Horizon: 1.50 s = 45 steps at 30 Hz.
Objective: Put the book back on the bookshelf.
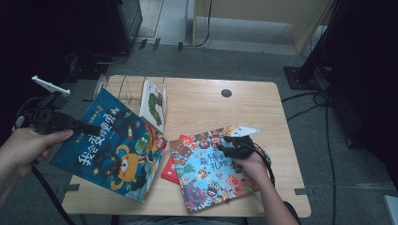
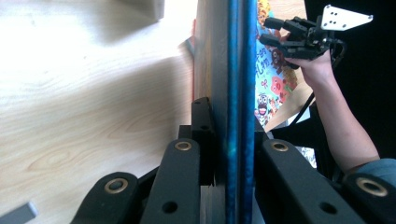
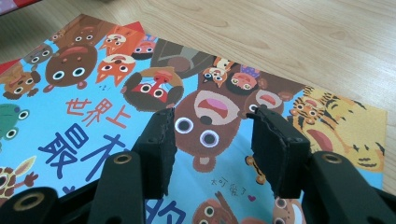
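High view: the left gripper pinched the left edge of a large dark-blue picture book with a yellow monster on its cover, which was tilted up off the light wooden table, its near right corner low by the table's near edge. A clear wire book rack stood just beyond the book at the far left of the table, with a white picture book with a green caterpillar leaning in it. The left hand was nearer the rack. The right gripper hovered over a light-blue picture book crowded with cartoon animals, which lay flat on a red book.

Left gripper view: jaws pressed on both faces of the dark-blue book, seen edge-on, its long axis running straight away from the fingers.

Right gripper view: jaws spread, nothing between them, the light-blue cover flat just beneath.
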Motion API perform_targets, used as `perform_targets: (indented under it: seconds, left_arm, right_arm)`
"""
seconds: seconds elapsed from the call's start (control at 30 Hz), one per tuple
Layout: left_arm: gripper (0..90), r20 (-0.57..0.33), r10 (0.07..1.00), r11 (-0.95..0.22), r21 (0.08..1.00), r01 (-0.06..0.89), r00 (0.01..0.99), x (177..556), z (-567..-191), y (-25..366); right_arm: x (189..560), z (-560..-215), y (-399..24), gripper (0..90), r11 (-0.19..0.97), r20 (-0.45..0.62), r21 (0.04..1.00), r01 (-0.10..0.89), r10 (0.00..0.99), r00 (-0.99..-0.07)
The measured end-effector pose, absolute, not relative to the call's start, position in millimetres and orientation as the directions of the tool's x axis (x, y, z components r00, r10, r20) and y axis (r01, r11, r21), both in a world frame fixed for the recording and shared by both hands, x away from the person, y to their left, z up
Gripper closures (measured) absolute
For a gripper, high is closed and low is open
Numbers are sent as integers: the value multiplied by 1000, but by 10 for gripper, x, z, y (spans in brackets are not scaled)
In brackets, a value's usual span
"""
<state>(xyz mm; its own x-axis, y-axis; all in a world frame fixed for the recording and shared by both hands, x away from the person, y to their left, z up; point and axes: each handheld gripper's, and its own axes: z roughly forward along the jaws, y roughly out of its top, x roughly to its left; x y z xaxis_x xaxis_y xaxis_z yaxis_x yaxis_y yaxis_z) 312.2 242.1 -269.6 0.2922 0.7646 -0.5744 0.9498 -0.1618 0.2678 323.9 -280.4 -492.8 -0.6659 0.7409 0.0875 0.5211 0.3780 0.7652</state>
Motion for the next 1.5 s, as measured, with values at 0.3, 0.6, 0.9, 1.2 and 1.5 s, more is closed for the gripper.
perform_targets:
  seconds: [0.3, 0.6, 0.9, 1.2, 1.5]
  left_arm:
    - [826, -579, 774, -110, 272, 956, 254, 2981, -2696, 2752]
    - [829, -573, 797, -44, 259, 965, 191, 2915, -2692, 3048]
    - [827, -514, 850, 28, 255, 967, 111, 3147, -2635, 3283]
    - [833, -467, 881, 47, 251, 967, 78, 3446, -2519, 3333]
    - [832, -461, 887, 90, 255, 963, 39, 3679, -2432, 3407]
  right_arm:
    - [3270, -4933, -2774, 504, 383, 93, 760, 525, 735, -672]
    - [3287, -4927, -2778, 511, 383, 94, 759, 526, 735, -672]
    - [3289, -4932, -2763, 518, 392, 93, 754, 528, 731, -676]
    - [3286, -4933, -2757, 529, 394, 102, 747, 535, 728, -678]
    - [3271, -4932, -2763, 532, 398, 100, 746, 533, 725, -681]
